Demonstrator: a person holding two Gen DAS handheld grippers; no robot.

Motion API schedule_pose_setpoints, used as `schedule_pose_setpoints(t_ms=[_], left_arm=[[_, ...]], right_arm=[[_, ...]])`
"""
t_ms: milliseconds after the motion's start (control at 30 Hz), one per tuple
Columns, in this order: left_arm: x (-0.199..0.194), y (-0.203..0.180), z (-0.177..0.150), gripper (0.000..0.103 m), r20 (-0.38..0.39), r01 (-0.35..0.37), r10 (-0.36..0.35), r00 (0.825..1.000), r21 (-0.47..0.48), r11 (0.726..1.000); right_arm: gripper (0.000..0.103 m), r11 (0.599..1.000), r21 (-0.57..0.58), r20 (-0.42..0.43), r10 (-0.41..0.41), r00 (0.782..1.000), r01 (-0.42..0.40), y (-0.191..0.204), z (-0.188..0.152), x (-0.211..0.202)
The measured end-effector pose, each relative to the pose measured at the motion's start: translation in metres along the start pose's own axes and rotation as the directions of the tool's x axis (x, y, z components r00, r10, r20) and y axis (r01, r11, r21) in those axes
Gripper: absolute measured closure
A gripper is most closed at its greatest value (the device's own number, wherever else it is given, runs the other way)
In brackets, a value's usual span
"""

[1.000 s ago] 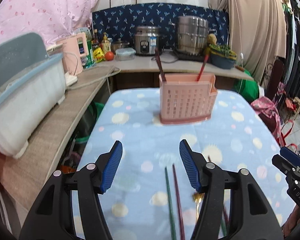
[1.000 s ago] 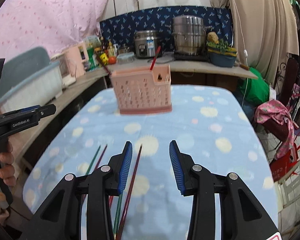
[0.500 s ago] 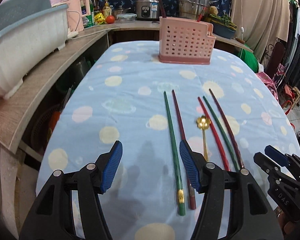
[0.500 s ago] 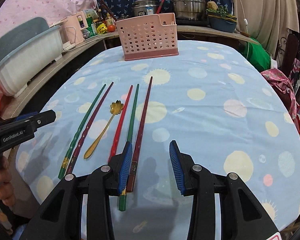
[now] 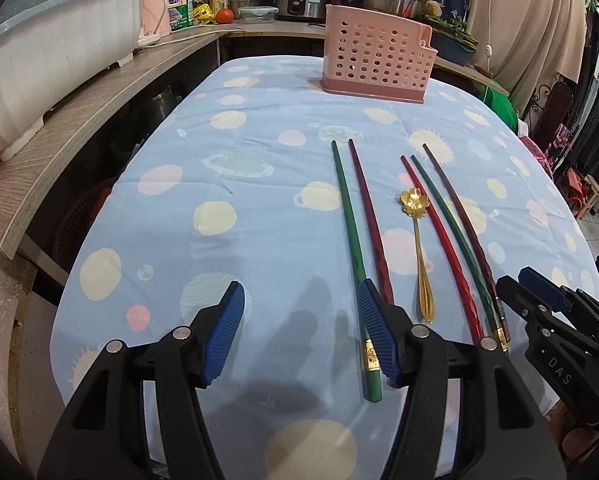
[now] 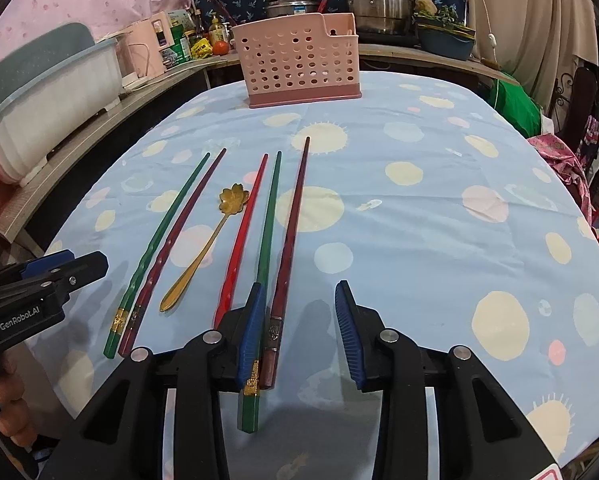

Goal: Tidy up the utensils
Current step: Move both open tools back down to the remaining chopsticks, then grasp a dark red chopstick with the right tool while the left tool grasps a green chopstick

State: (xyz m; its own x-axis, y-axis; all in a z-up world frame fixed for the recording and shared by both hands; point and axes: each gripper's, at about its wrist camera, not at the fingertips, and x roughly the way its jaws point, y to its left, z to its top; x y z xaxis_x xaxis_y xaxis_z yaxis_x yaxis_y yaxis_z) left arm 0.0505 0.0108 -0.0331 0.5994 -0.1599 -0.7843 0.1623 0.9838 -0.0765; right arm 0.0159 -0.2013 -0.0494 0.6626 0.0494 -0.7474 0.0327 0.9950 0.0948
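Five chopsticks and a gold spoon [image 5: 416, 240] with a flower-shaped bowl are lying side by side on the blue dotted tablecloth [image 5: 259, 208], tips pointing toward the pink caddy [image 5: 375, 60] at the far end. From the left: green chopstick [image 5: 349, 236], maroon chopstick [image 5: 369, 220], spoon, red chopstick [image 6: 241, 236], second green chopstick [image 6: 267, 236], dark maroon chopstick [image 6: 291, 224]. The butt ends are showing gold or metal bands. A red and a dark chopstick are already standing in the caddy.

Left gripper [image 5: 299, 334] is hovering wide open over bare cloth, holding nothing, its right finger sitting over the butts of the leftmost pair. Right gripper [image 6: 297, 332] is also spread open and empty, the dark maroon chopstick's butt lying between its fingers, nearer the left one.

Both are pointing forward along the table, tilted downward, near the front edge.
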Motion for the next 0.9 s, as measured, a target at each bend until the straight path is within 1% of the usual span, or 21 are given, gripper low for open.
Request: schedule_pose_setpoints(t_ms=[100, 300, 367, 400, 467, 733, 900], left_arm=[[0.001, 0.0, -0.002, 0.047, -0.005, 0.003, -0.003, 1.0, 0.0, 1.0], [0.003, -0.003, -0.005, 0.047, -0.013, 0.012, -0.012, 1.0, 0.005, 1.0], [0.004, -0.004, -0.006, 0.047, -0.017, 0.016, -0.016, 1.0, 0.007, 1.0], [0.004, -0.004, -0.007, 0.047, -0.019, 0.017, -0.017, 1.0, 0.008, 1.0], [0.005, -0.005, -0.008, 0.047, -0.022, 0.019, -0.019, 1.0, 0.009, 1.0], [0.006, -0.011, -0.017, 0.047, -0.041, 0.036, -0.035, 0.999, 0.021, 0.999], [0.009, -0.015, -0.023, 0.047, -0.059, 0.041, -0.039, 0.997, 0.031, 0.999]], right_arm=[[0.074, 1.0, 0.0, -0.009, -0.004, 1.0, 0.004, 0.0, -0.001, 0.004], [0.075, 1.0, -0.015, -0.005, -0.011, 1.0, 0.011, 0.002, -0.003, 0.005], [0.079, 1.0, -0.02, -0.016, -0.018, 1.0, 0.018, 0.003, -0.005, 0.007], [0.081, 0.999, -0.024, -0.009, -0.026, 1.0, 0.026, 0.004, -0.006, 0.006], [0.083, 0.999, -0.033, -0.005, -0.036, 0.999, 0.036, 0.005, -0.008, 0.006], [0.096, 0.999, -0.006, 0.004, -0.042, 0.999, 0.042, -0.005, -0.012, 0.002], [0.096, 0.999, 0.006, 0.008, -0.04, 0.999, 0.04, -0.007, -0.016, -0.002]])
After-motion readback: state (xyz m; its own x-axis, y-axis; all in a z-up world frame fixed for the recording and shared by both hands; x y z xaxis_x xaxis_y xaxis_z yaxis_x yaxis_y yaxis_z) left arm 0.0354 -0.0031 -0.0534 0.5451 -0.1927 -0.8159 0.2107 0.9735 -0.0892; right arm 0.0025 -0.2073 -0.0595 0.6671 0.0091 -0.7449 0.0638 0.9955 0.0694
